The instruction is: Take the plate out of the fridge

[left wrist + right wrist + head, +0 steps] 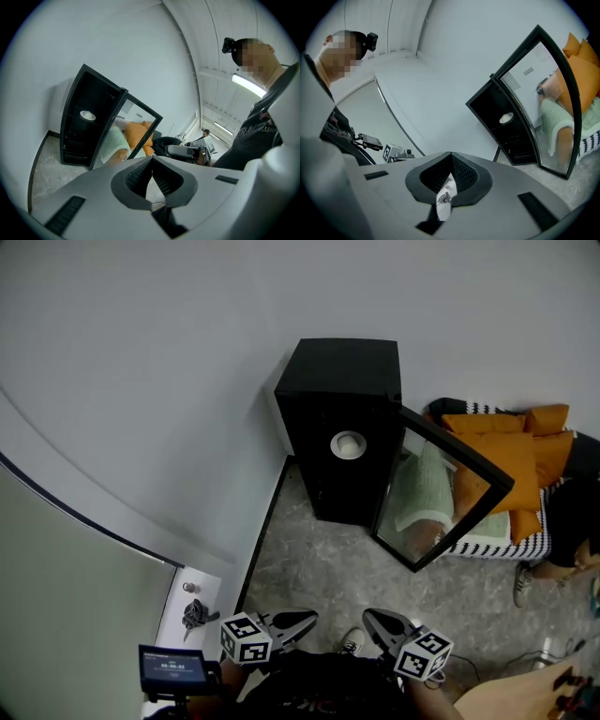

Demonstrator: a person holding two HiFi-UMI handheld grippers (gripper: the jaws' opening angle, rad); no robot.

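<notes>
**A:** Where is the plate?

**B:** The white plate sits on a shelf inside the black fridge, at 12 o'clock from both grippers and well apart from them. The glass door stands open toward 4 o'clock.

**A:** And the 2 grippers?

**B:** The left gripper is closed, with nothing between its jaws. The right gripper has its tips together too, and a white printed slip shows in the gap behind them. Orange cushions lie at 2 o'clock.

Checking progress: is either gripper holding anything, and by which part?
Nothing: left gripper and right gripper are shut, empty; the plate sits inside the fridge.
</notes>
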